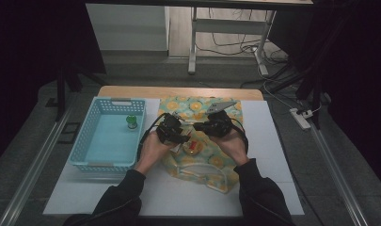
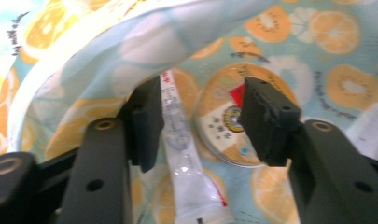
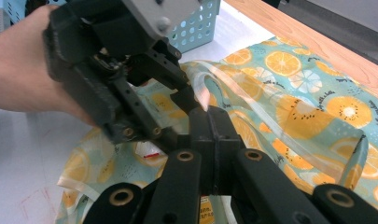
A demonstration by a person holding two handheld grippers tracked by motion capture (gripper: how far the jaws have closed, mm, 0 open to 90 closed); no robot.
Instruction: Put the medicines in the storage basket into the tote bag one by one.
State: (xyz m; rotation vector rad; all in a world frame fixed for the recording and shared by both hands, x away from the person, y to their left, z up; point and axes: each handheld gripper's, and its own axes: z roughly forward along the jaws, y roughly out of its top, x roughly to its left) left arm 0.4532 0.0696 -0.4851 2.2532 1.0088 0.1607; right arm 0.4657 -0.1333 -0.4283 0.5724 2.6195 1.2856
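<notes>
My right gripper (image 3: pixel 210 122) pinched the limp fruit-print bag's (image 1: pixel 197 106) rim at mid-counter. My left gripper (image 2: pixel 198 122) stood half open over a soft, slippery tube (image 2: pixel 184 154) and round tin (image 2: pixel 226 116) inside; I'd grasp the tube midway.

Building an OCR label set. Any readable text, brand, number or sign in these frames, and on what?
None reads cleanly.
Orange-print bag: small black script between the fruit slices, too blurred to read.
Round tin: a red, white and gold label with a crest, lettering too blurred to read.
White tube: red and grey print along its side, illegible.
Green-capped bottle in the blue basket: too small to show any label.
</notes>
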